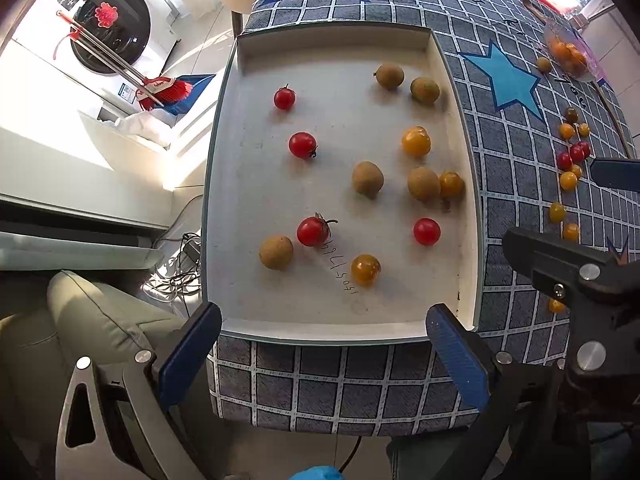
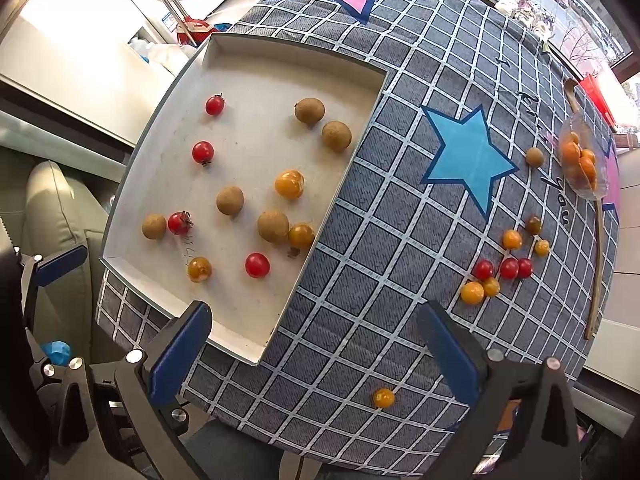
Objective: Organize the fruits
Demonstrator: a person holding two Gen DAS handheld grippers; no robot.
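White tray (image 1: 460, 184): red/yellow tomatoes (image 1: 302, 145), brown longans (image 1: 367, 177); both jaws open.

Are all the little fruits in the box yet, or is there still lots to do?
About halfway. The white tray already holds twelve fruits: red tomatoes, yellow ones and brown longans. Nothing is in hand; the left gripper and right gripper are both open. Still left on the tablecloth: a cluster of tomatoes, a lone yellow one and a longan.
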